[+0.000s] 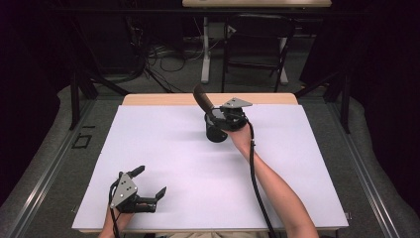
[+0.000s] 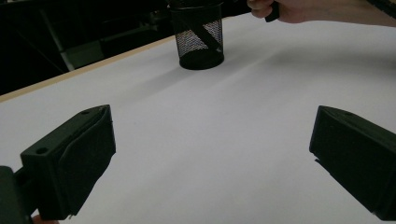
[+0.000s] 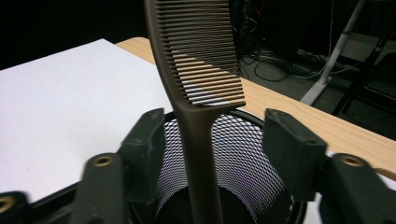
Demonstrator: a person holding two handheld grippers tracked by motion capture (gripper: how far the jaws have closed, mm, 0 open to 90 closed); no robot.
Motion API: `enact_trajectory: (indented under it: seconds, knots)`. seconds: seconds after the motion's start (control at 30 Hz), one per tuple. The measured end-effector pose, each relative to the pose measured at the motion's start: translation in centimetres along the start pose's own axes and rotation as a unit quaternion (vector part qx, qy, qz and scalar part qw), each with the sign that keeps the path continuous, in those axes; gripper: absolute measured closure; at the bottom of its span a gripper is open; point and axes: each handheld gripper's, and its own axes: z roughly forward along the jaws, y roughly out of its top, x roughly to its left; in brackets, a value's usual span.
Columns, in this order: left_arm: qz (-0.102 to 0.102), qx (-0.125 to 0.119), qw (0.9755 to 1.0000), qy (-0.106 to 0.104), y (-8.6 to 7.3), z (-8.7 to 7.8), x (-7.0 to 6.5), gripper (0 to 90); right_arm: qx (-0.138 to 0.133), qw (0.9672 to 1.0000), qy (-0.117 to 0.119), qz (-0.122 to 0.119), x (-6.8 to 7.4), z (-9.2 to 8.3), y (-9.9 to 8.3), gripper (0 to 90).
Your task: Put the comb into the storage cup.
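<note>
The white sheet [image 1: 173,163] covers nearly the whole table [image 1: 148,99], whose wooden edge shows along the far side. Near the far middle of the sheet stands the black mesh cup [image 1: 216,130], upright. From the left gripper view I see the mesh cup [image 2: 200,39] well ahead of me, with its round base flat on the sheet.

A brown comb [image 1: 202,98] stands in the cup, handle down and toothed end up, leaning toward the far left. In the right gripper view the comb [image 3: 198,116] rises between my jaws, its handle going down into the mesh cup [image 3: 243,154].

My right gripper [image 1: 225,119] hangs right over the cup's mouth. Its jaws stand apart on either side of the comb's handle, and neither pad touches it, so the comb rests in the cup on its own.

My left gripper [image 1: 148,184] sits low at the near left of the sheet, well apart from the cup. Its jaws are spread wide with only bare sheet between them, pointing toward the far right.
</note>
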Motion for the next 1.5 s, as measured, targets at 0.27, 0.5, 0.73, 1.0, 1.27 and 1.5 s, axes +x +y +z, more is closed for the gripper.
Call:
enact_trajectory:
  seconds: [0.27, 0.5, 0.73, 1.0, 1.27, 1.5]
  knots:
    - [-0.003, 0.0, 1.0, 0.0, 0.0, 0.1, 0.0, 0.5, 0.002, 0.9999, 0.013, 0.001, -0.4, -1.5, 0.7, 17.6]
    - [-0.003, -0.001, 1.0, -0.001, 0.0, 0.0, 0.0, 0.5, 0.01, 0.9995, 0.031, 0.002, -0.6, -2.8, 0.9, 11.8]
    - [-0.002, -0.001, 1.0, -0.001, 0.0, 0.1, -0.1, 0.5, 0.025, 0.9985, 0.048, -0.002, -0.7, -4.2, 0.8, 5.8]
    - [0.0, 0.001, 1.0, 0.0, 0.0, 0.1, -0.1, 0.5, 0.044, 0.9971, 0.061, -0.006, -0.9, -5.9, 0.4, 2.1]
    - [0.0, 0.0, 1.0, 0.001, 0.0, 0.0, 0.0, 0.5, 0.063, 0.9957, 0.067, -0.007, -1.3, -7.5, 0.0, 0.8]
    - [0.0, 0.001, 1.0, 0.001, 0.0, 0.0, -0.1, 0.5, 0.072, 0.9944, 0.077, -0.009, -1.4, -8.9, -0.6, 0.2]
